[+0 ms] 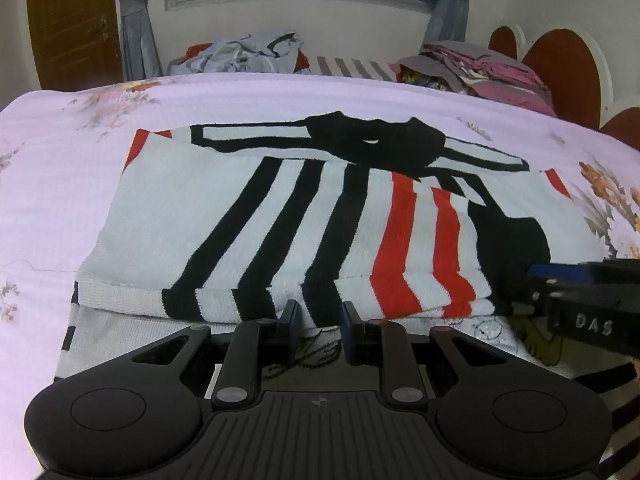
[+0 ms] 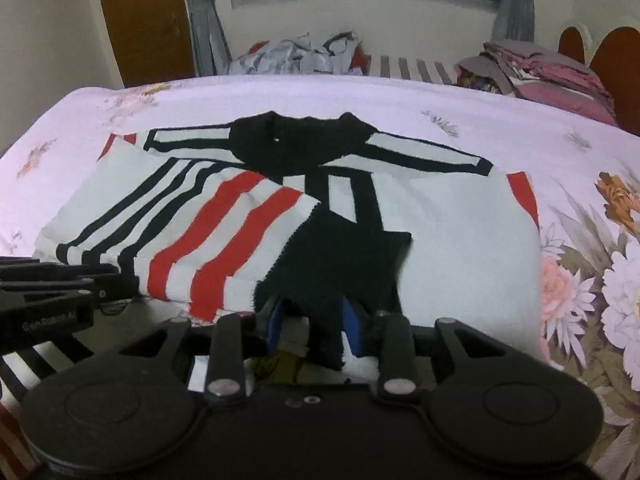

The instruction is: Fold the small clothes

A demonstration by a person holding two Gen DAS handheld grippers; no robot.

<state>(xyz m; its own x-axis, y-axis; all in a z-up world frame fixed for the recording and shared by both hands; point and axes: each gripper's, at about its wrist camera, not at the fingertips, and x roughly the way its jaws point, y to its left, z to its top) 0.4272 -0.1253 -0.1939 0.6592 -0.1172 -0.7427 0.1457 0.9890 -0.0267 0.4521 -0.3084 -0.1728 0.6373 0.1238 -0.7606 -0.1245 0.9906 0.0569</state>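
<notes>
The striped sweater [image 1: 304,216] lies flat on the flowery bed cover [image 1: 248,92], its sleeves already folded in across the middle. The bottom part hangs near the bed's edge, not folded up yet — I think that comes next. The left gripper [image 1: 320,314] sits at the hem, a little open, holding nothing I can see. The right gripper [image 2: 312,316] has a black cuff between its jaws — pinched or not, I cannot tell.
</notes>
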